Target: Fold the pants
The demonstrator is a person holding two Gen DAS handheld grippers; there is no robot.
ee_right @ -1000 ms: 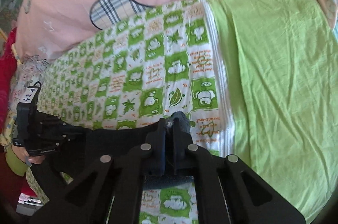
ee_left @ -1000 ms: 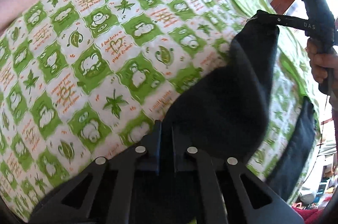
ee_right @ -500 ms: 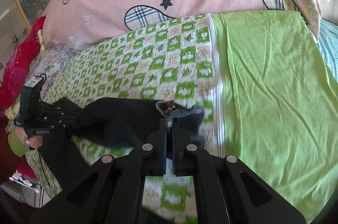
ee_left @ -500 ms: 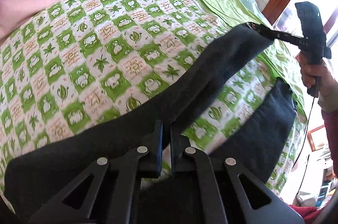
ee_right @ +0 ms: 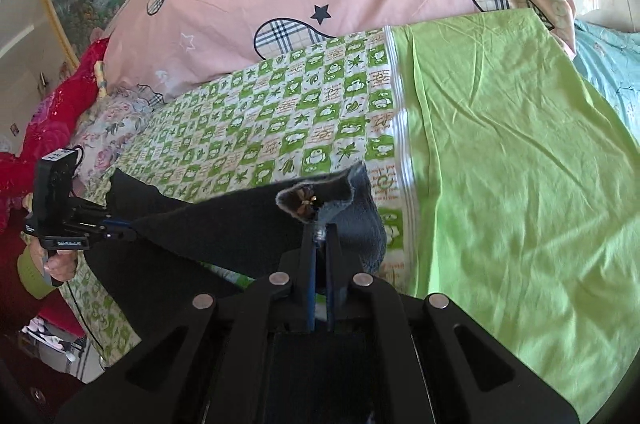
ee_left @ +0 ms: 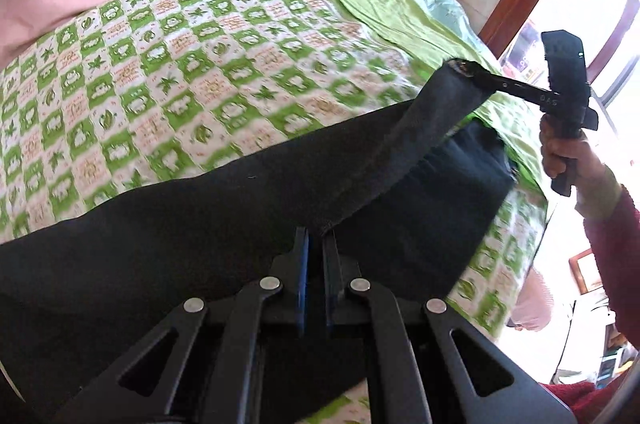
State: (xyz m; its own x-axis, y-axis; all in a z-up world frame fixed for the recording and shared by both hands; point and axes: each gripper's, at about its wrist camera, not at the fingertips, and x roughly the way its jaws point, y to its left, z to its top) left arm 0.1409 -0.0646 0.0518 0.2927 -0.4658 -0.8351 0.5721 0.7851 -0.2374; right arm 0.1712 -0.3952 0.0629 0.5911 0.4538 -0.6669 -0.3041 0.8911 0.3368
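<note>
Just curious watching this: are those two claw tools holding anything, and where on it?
Both grip the dark pants: right gripper on the waistband, left gripper on a leg's edge.

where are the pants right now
The pants hang stretched between both claws above the checked sheet. The left claw pinches one end; the right claw pinches the other, near the plain green sheet.
</note>
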